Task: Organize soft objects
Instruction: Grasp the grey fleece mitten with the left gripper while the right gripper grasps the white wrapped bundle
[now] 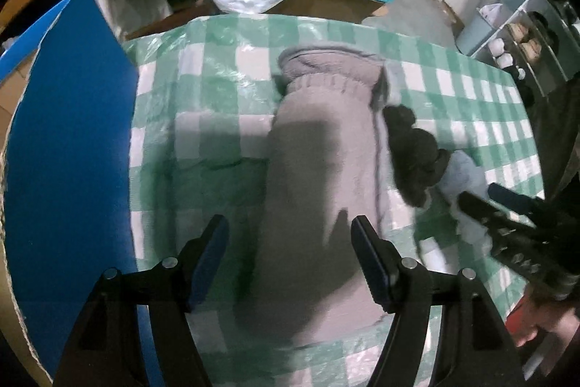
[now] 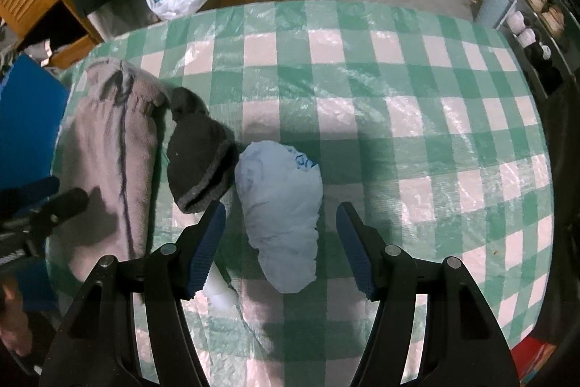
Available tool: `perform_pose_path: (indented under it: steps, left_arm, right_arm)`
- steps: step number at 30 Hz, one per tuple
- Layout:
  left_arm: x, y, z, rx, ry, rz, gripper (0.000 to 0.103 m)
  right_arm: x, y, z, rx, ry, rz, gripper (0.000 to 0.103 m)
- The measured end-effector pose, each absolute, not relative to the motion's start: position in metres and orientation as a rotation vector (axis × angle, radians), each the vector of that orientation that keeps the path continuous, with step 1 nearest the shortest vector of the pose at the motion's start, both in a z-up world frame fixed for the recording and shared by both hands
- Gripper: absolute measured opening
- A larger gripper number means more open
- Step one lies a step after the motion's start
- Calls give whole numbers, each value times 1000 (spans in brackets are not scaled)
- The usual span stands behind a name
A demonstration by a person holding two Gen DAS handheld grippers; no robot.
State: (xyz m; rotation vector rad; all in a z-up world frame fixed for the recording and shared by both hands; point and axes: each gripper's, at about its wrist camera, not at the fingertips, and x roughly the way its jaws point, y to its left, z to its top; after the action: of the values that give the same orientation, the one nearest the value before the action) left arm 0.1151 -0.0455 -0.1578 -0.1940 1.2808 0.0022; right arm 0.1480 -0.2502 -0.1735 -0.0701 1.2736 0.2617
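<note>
Left wrist: your left hand-held gripper (image 1: pixel 290 234) hangs spread over the grey garment (image 1: pixel 322 176), which lies lengthwise up the table (image 1: pixel 203 86). Close here and you will likely pinch one layer, and the rest may unroll. One garment, with one dark hat (image 1: pixel 413 147) touching it at 3 o'clock.

Right wrist: your right hand-held gripper (image 2: pixel 281 223) is spread around the pale bundle (image 2: pixel 281 205), at centre. Its left finger sits by the hat, at 10 o'clock, and could snag it. One bundle, one hat, one garment.
</note>
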Motion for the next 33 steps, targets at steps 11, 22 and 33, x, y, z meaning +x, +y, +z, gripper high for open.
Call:
perform_pose_path:
  steps: [11,22,33]
  left_arm:
    - [127,-61,-164,-224,1283,13,73]
    - [138,-67,-173,-260,1291,31,78]
    - [147,-84,-191,-123,1291,68,86]
  right_arm:
    - [149,-242,-197,-162,1309,268,43]
    - [149,-257,-169,-95,1236,239,40]
    - [147,-255,-152,-69,1204,269,40]
